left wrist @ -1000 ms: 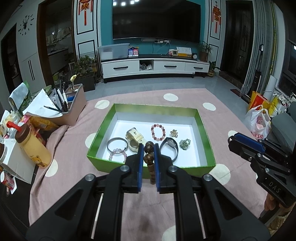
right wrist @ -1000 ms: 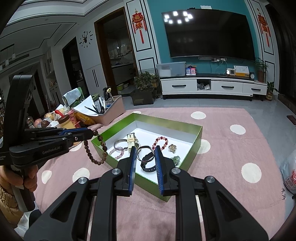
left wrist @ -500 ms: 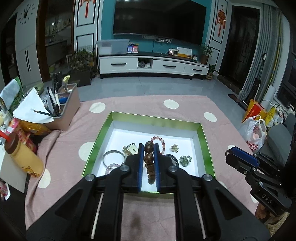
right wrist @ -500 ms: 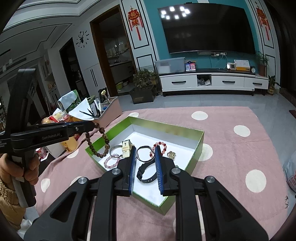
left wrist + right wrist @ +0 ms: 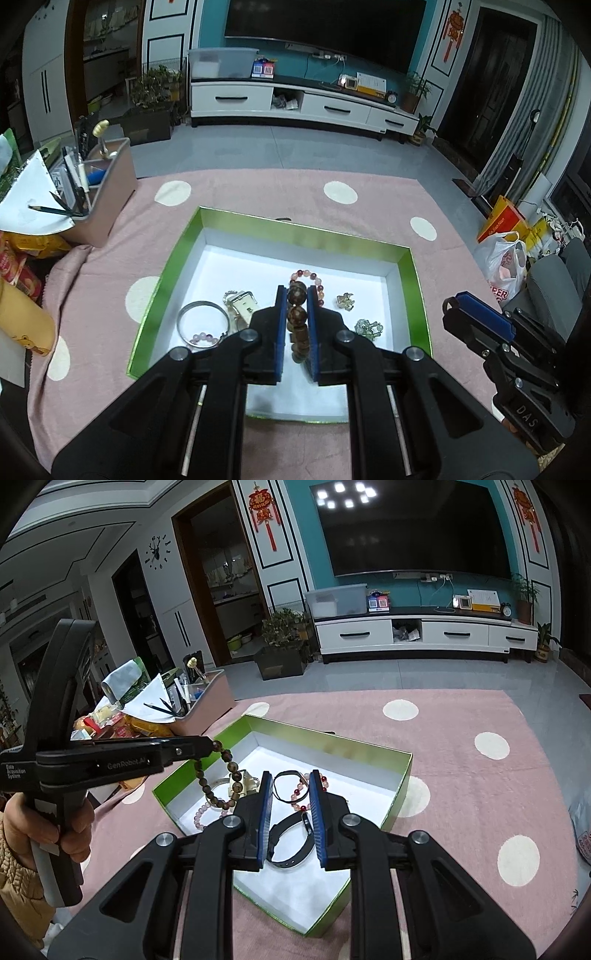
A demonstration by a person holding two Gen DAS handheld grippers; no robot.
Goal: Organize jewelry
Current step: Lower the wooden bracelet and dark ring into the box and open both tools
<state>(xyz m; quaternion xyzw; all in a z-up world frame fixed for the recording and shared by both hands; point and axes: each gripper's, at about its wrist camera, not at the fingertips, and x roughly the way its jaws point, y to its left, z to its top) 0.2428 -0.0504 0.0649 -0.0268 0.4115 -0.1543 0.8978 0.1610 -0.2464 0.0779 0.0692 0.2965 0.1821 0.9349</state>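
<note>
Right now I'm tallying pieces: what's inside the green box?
Inside the green box: a silver bangle, pale bead bracelet, red bead bracelet, black band, gold clasp piece, two small charms. The left hand-held gripper hides the near floor.

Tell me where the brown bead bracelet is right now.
The brown bead bracelet hangs from the left gripper, left in the right wrist view, over the green box's near-left corner, above the silver bangle.

Open room at the box's far end

The green-walled white box (image 5: 402, 258) lies bare along its far wall; bracelets (image 5: 202, 323) crowd its near half.
</note>
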